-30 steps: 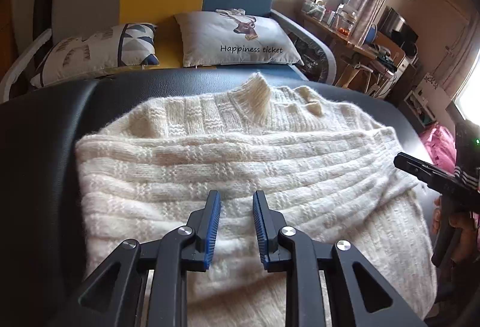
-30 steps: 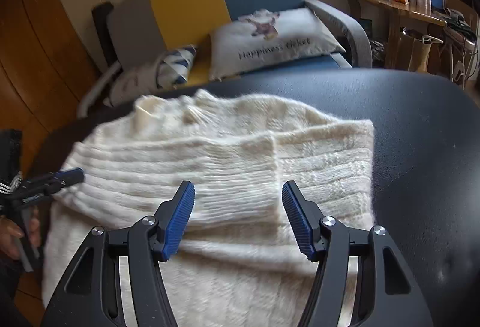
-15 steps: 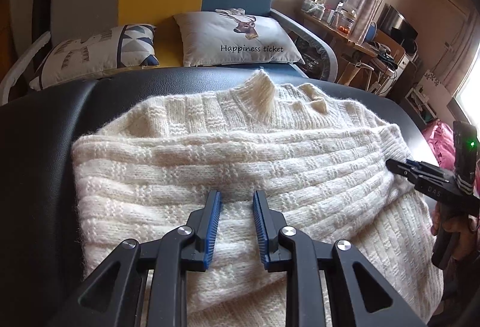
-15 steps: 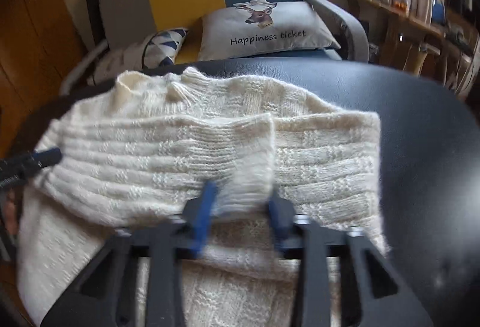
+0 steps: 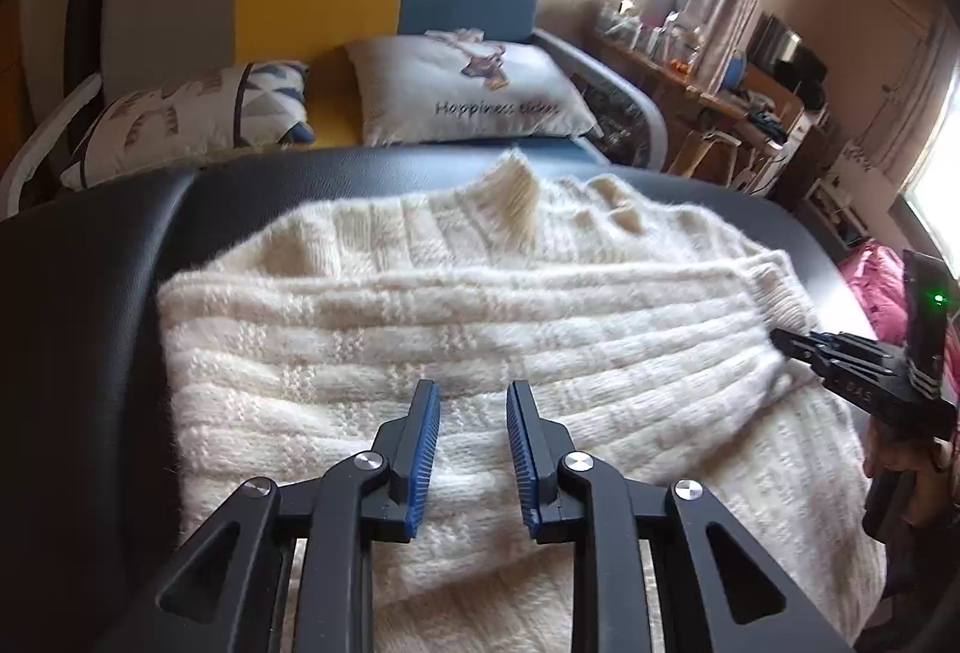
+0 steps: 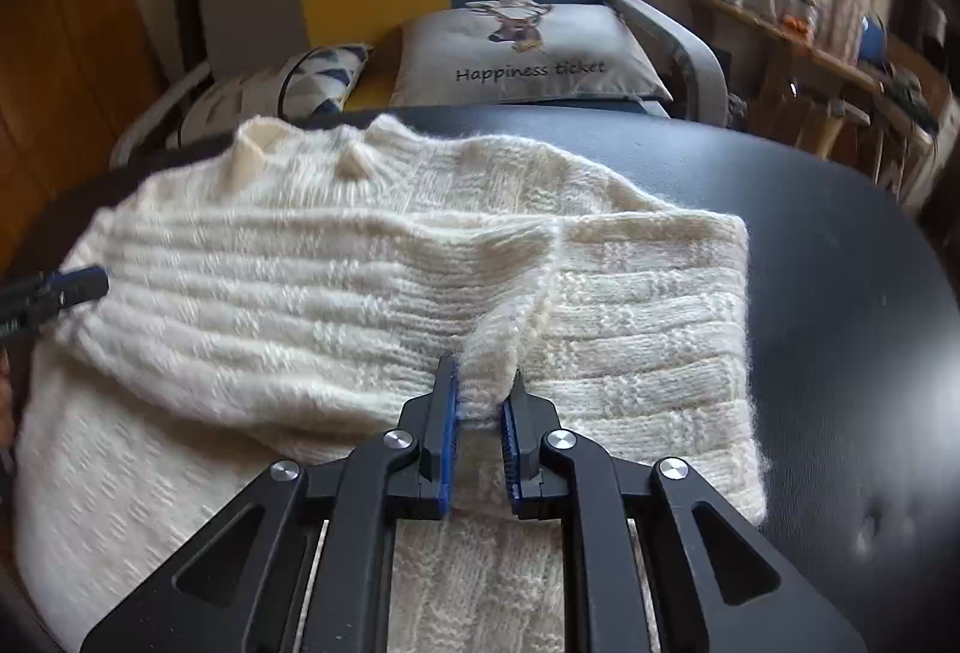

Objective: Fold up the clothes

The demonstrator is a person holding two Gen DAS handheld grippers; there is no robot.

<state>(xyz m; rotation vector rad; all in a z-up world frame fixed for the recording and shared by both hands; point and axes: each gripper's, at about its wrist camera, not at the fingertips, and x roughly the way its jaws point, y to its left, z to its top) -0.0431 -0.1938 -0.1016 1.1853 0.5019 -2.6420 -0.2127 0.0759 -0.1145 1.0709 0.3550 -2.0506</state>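
Sweater (image 6: 336,305) lies on the bench (image 6: 840,263), sleeves folded across; body unfolded. Right gripper (image 6: 480,413) has just clenched a cuff; left gripper (image 5: 471,449) released.

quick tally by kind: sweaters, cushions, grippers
sweater: 1, cream knit, on the black table
cushions: 2, deer print and triangle pattern
grippers: 2, left gripper and right gripper
total: 5

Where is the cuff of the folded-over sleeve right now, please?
In the right wrist view the sleeve cuff sits low at centre on the cream sweater, pinched between the right tool's blue pads, which have just been closing on it.
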